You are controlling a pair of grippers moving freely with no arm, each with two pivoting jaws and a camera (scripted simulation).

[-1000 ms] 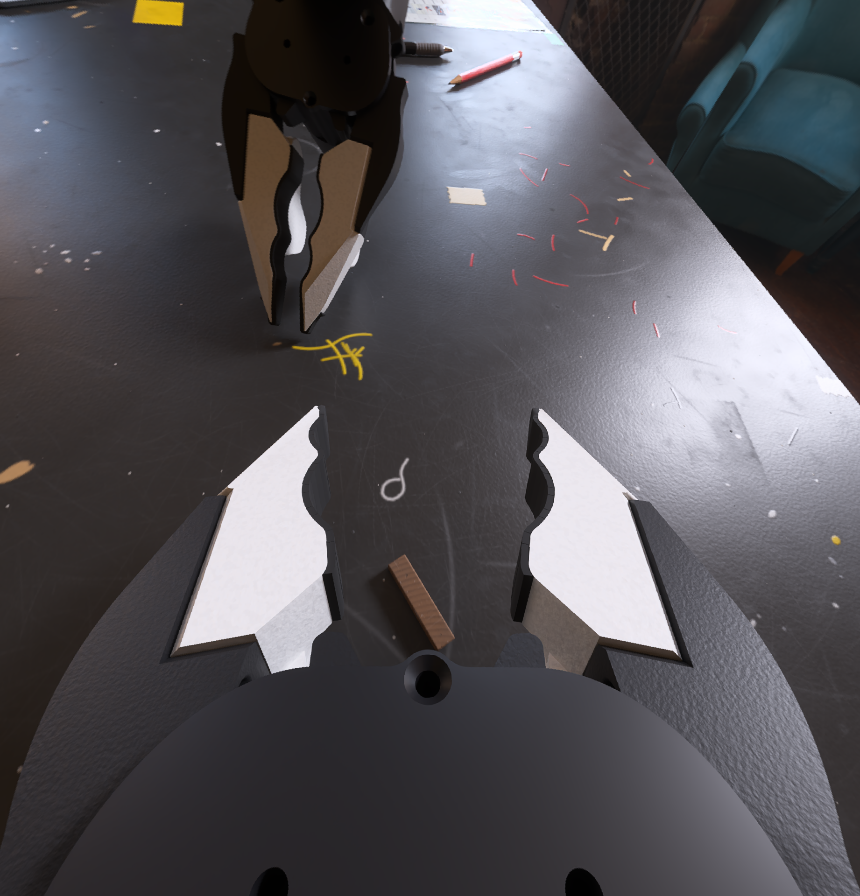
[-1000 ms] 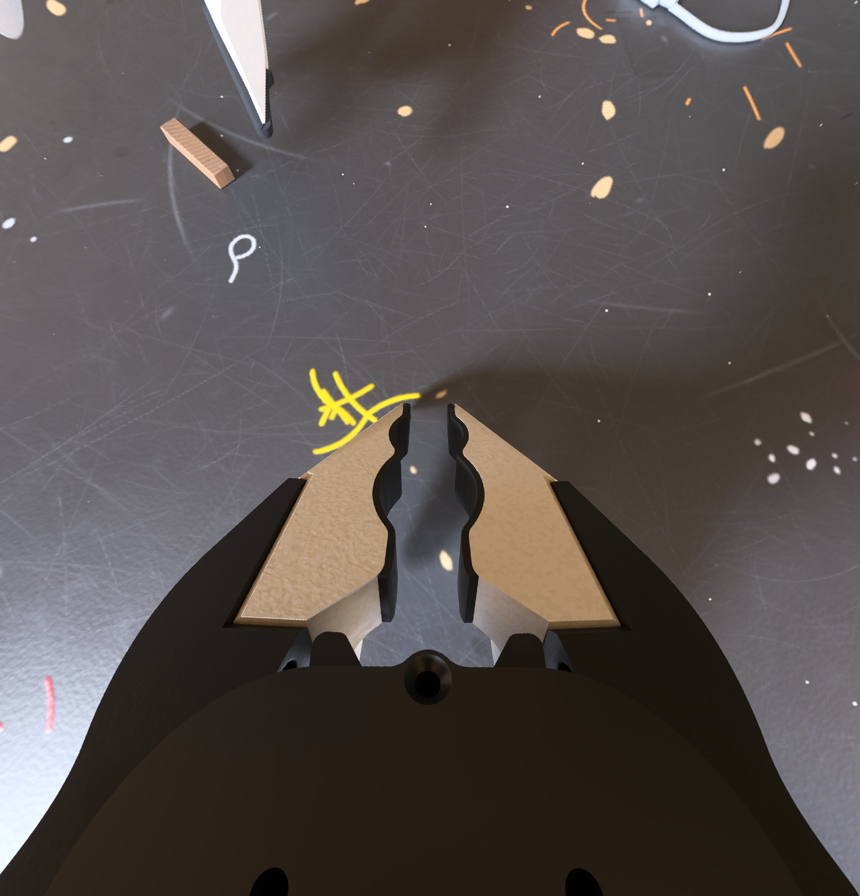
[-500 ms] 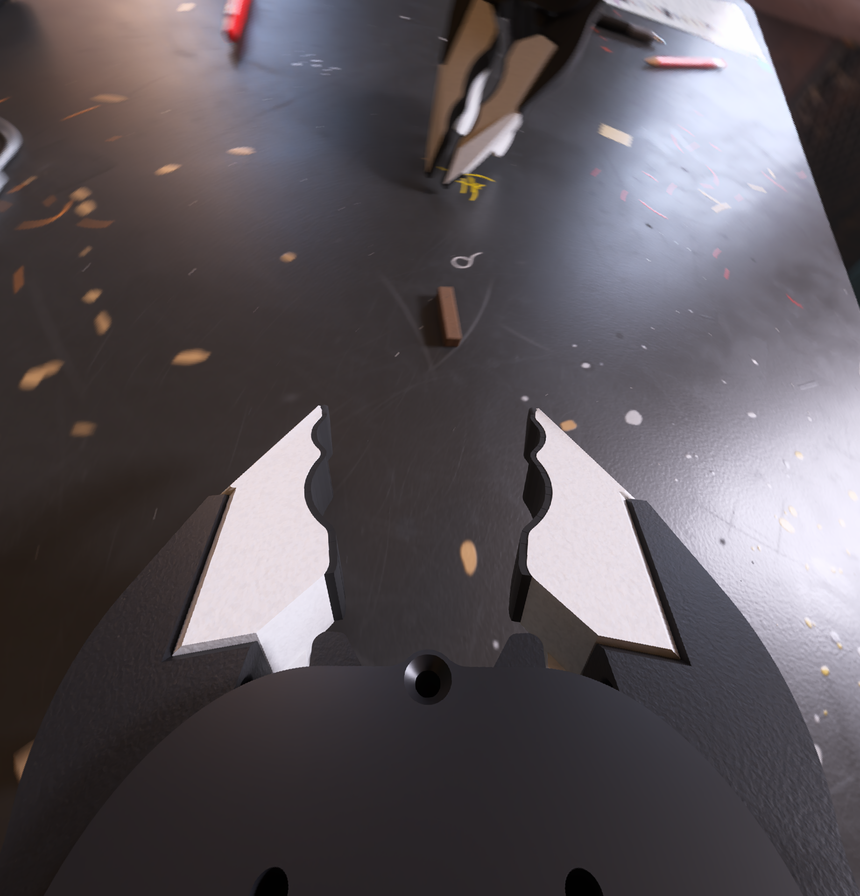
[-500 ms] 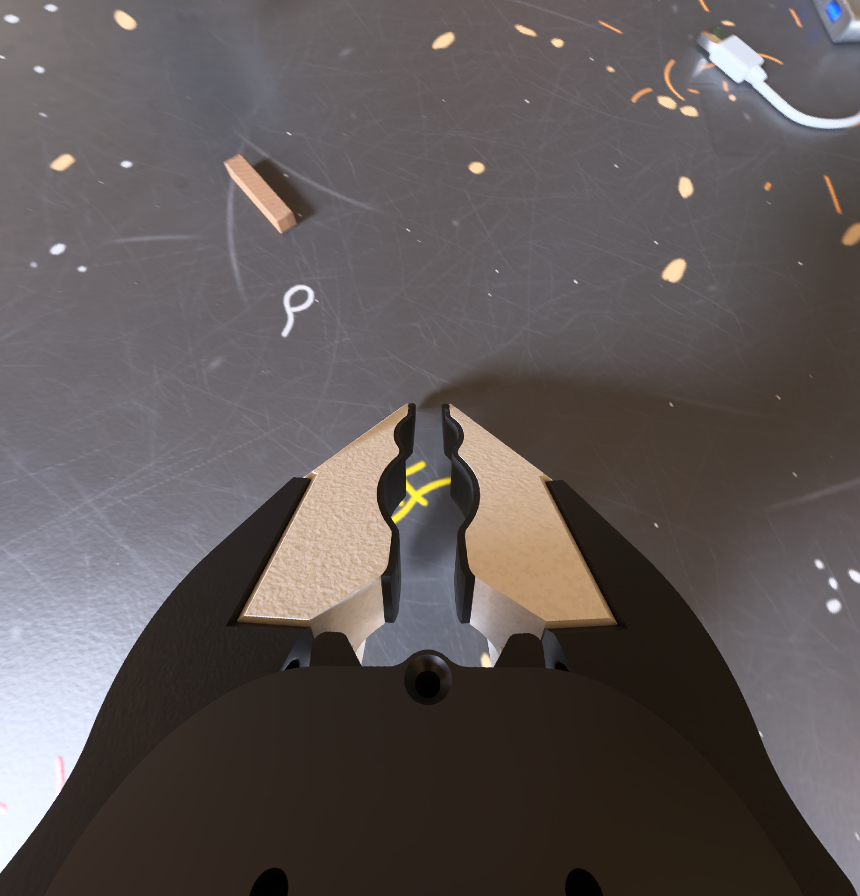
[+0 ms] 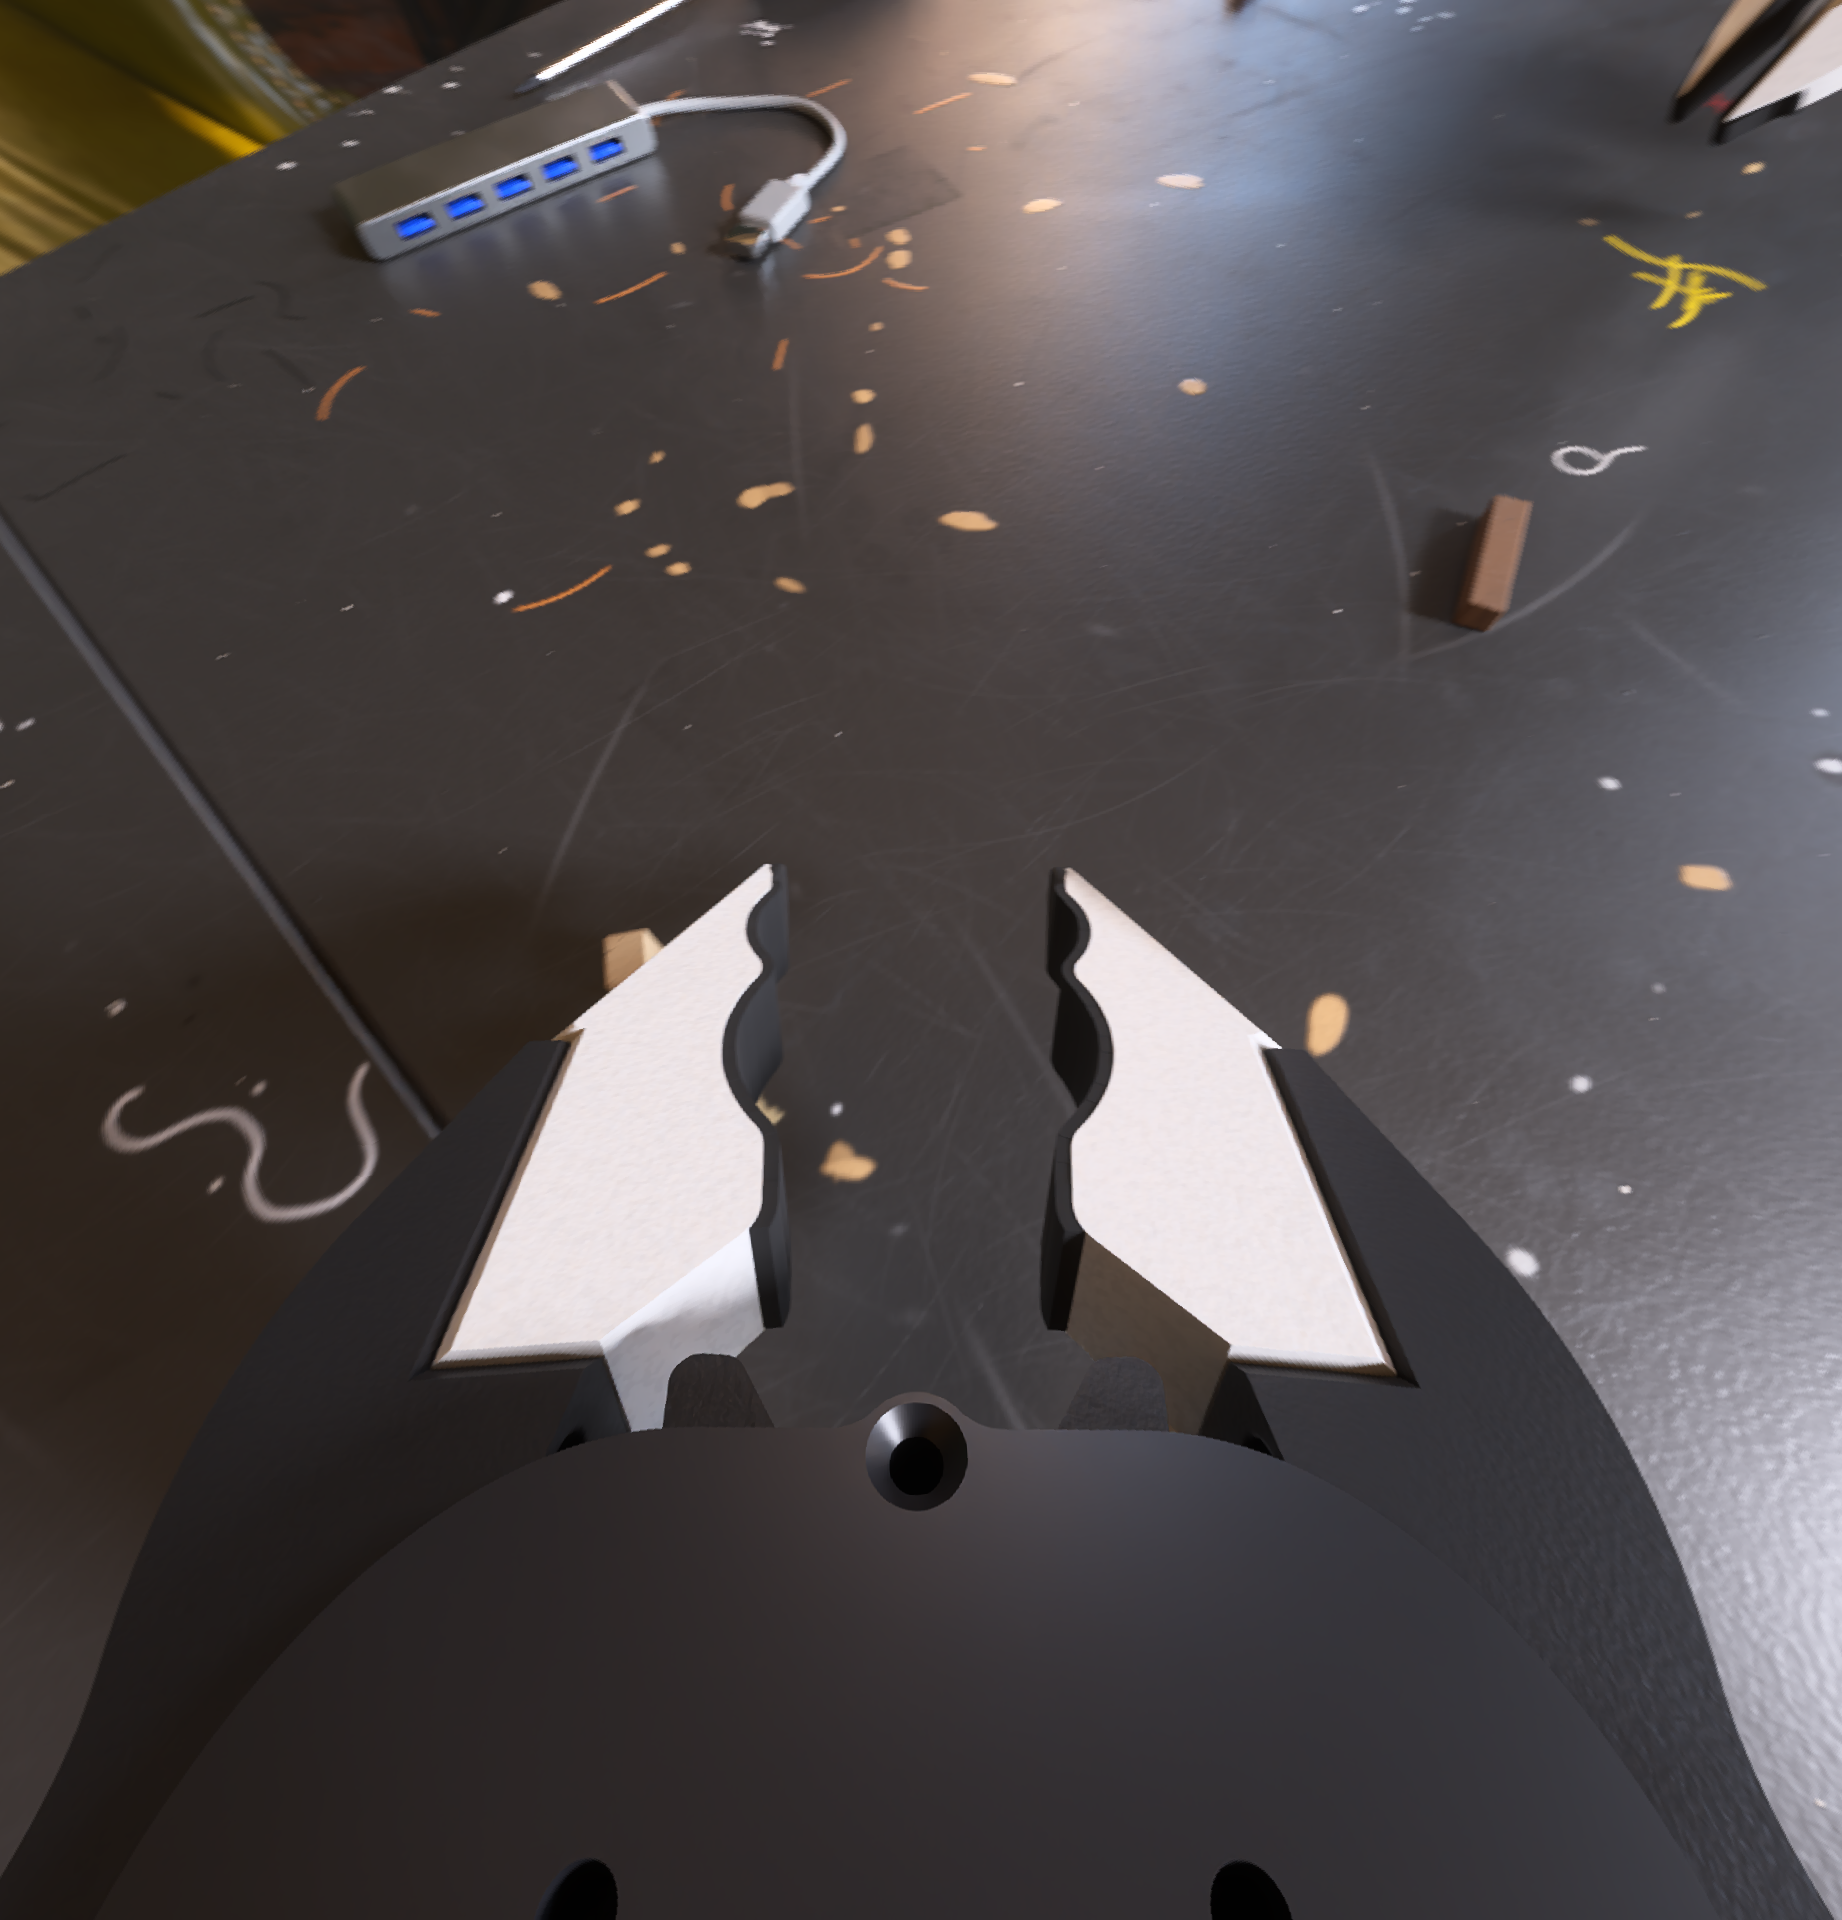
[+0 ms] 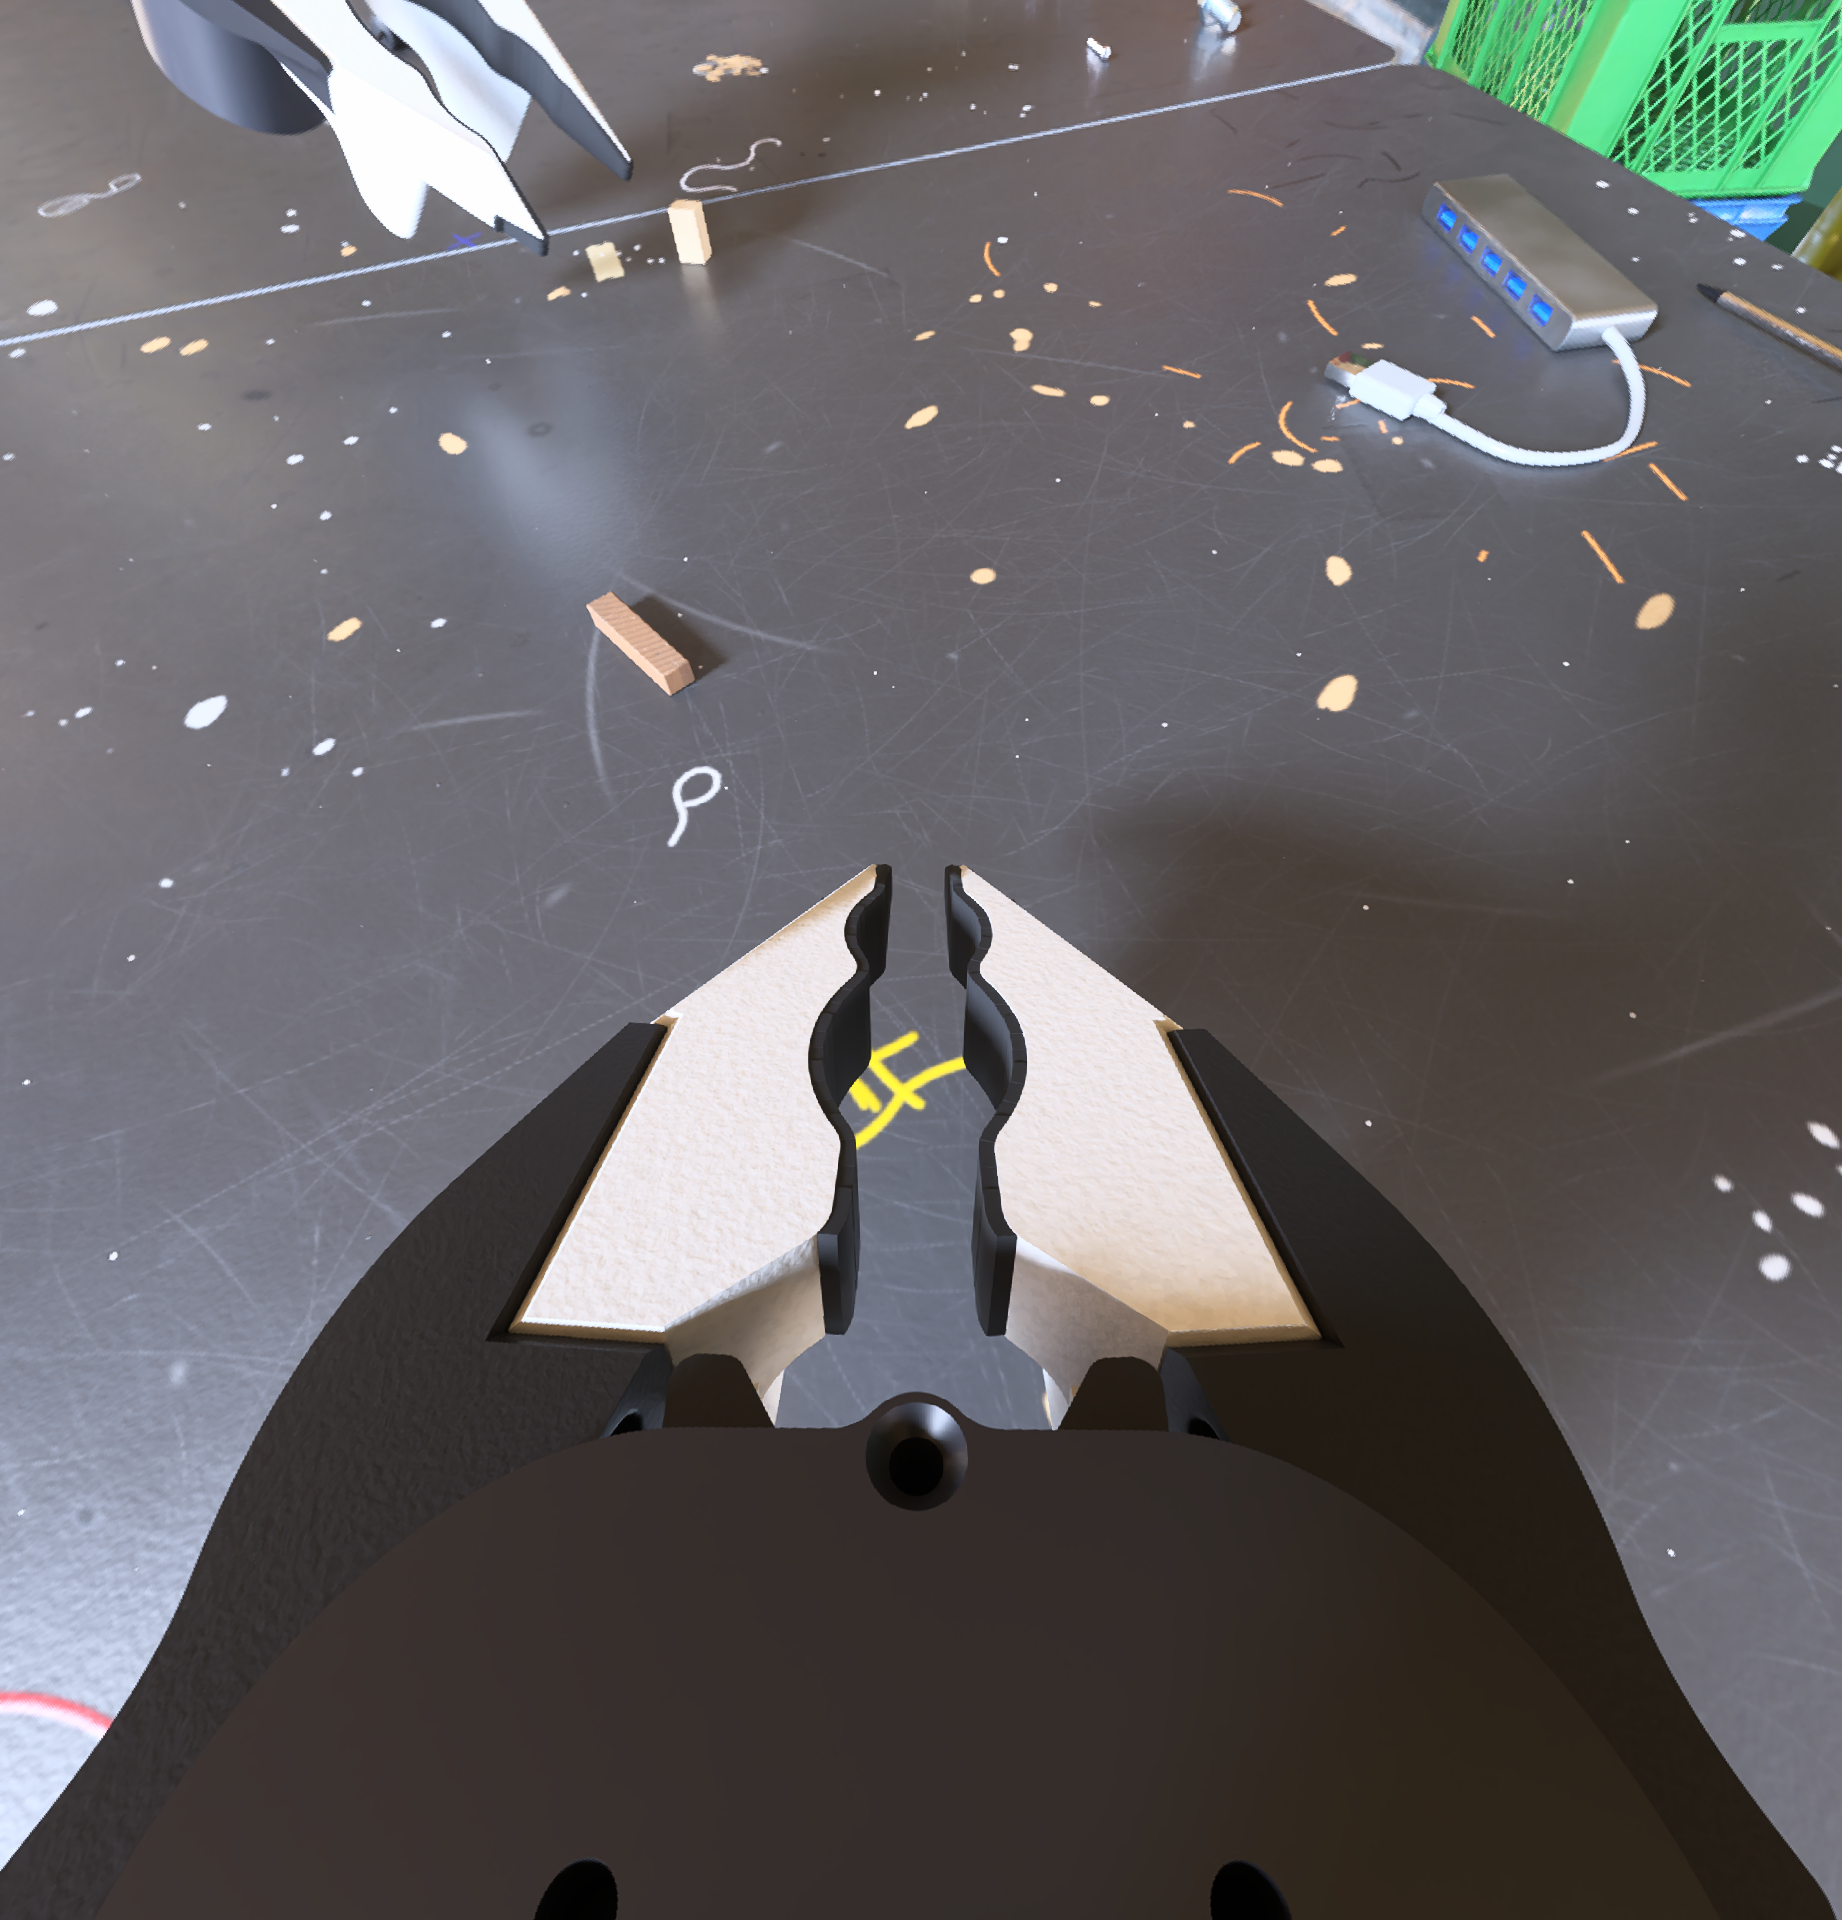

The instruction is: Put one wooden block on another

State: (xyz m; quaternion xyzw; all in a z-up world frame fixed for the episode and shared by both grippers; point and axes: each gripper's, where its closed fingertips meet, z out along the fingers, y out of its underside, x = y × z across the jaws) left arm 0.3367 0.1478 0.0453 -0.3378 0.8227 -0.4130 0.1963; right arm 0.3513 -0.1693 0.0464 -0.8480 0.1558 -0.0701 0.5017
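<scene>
A brown wooden block (image 6: 642, 642) lies flat on the dark table and also shows in the left wrist view (image 5: 1488, 561), far right of my left gripper. A pale block (image 6: 690, 231) stands upright farther off, with a small pale cube (image 6: 604, 260) beside it. My left gripper (image 5: 917, 878) is open and empty; a pale block (image 5: 629, 954) peeks out just behind its left finger. In the right wrist view the left gripper (image 6: 581, 206) hovers above the pale blocks. My right gripper (image 6: 917, 878) is shut but for a narrow gap, empty, above a yellow scribble (image 6: 896, 1091).
A silver USB hub (image 6: 1540, 260) with a white cable (image 6: 1519, 442) lies at the right, also visible in the left wrist view (image 5: 496, 187). A green crate (image 6: 1665, 94) stands beyond the table's far right corner. A pencil (image 6: 1790, 332) lies near that edge. A table seam (image 5: 200, 790) runs past the pale blocks.
My left gripper has left the brown block and swung left to the pale blocks, jaws a little closer. My right gripper has backed off over the yellow scribble, seeing more table.
</scene>
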